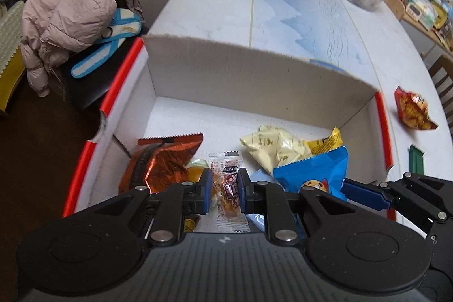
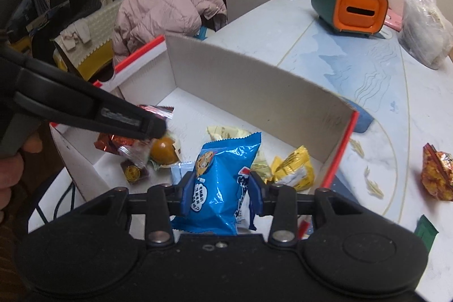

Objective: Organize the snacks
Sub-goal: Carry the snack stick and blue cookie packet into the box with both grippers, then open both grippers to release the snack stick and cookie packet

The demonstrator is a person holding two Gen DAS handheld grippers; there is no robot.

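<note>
A: Your room light is soft and dim-ish, shadows barely there. Foil bag (image 1: 160, 160) throws some glare.

B: Yep, fisheye bends your table (image 1: 283, 19) edges hard (corners go black), slight blur on the box (image 2: 254, 87) rim.

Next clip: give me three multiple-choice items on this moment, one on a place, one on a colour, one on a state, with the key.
1. Where does the red and gold crinkled snack packet lie?
A. inside the box
B. on the table, outside the box
C. on the chair

2. What colour is the slotted face of the green plastic desk organiser?
A. orange
B. white
C. purple

3. What does the right gripper hold?
A. nothing
B. a pencil
C. the blue foil snack bag

Key: B, it sits beyond the white cardboard box's red-edged wall; A, orange surrounds the slot; C, the jaws pinch the bag.
</note>
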